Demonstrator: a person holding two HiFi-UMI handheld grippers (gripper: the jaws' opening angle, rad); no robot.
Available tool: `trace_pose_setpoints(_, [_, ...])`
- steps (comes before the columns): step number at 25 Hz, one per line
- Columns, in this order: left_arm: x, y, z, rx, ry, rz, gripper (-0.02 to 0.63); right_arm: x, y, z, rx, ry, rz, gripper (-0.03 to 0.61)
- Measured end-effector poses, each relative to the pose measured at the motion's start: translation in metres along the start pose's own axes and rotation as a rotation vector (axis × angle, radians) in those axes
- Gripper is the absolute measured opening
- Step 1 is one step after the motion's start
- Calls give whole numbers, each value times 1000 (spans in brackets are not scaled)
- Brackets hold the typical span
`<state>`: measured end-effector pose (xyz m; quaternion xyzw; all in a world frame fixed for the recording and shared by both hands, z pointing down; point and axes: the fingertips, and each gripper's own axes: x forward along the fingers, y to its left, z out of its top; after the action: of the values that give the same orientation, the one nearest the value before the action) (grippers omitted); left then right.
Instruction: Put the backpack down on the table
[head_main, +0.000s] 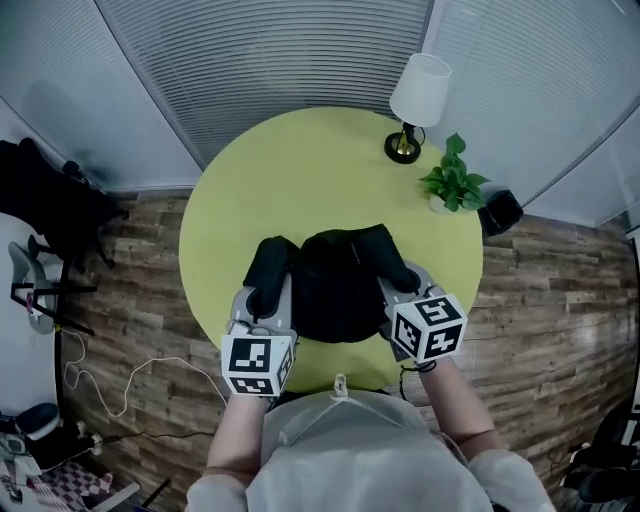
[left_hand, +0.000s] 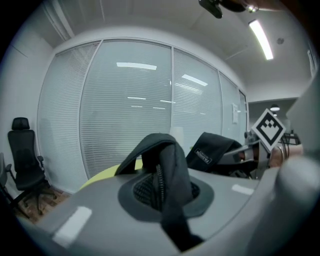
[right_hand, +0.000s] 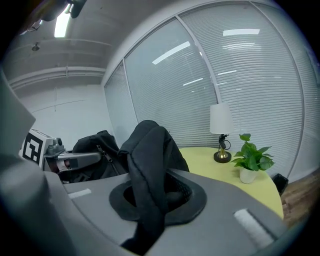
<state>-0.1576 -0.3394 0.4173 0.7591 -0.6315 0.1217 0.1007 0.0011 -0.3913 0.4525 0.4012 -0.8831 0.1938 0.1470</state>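
A person's grey torso (head_main: 330, 450) is seen nearest in the head view, with both arms stretched forward. The left gripper (head_main: 262, 298) and right gripper (head_main: 402, 282) are held side by side over the near edge of the round yellow tabletop (head_main: 320, 170), with the black backpack (head_main: 335, 290) between them. From above it cannot be told whether the backpack rests on the tabletop or hangs just over it.

The grip is made plain only by the gripper views. In the left gripper view the jaws are seen closed narrowly on the left strap (left_hand: 165, 160), which loops up out of them. In the right gripper view the jaws are likewise clamped on the right strap (right_hand: 147, 155). In each of these views the backpack's body is shown to the side, with the other gripper's marker cube beyond it.

Farther off, a lamp (head_main: 415, 100) and a plant (head_main: 452, 180) are shown at the tabletop's far right edge. Both appear in the right gripper view but not in the left one, where an office chair (left_hand: 24, 160) is shown against the blinds (left_hand: 125, 115).
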Motion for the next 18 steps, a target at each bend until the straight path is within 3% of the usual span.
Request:
trace_pose_setpoints(5, [39, 20, 13, 21, -3, -43, 35, 30, -14, 18, 12, -11, -53, 38])
trace_pose_setpoints(10, [76, 38, 21, 37, -18, -67, 35, 62, -29, 34, -40, -30, -94, 38])
trace_pose_setpoints(18, [118, 65, 4, 51, -20, -68, 35, 105, -41, 30, -105, -32, -151, 40])
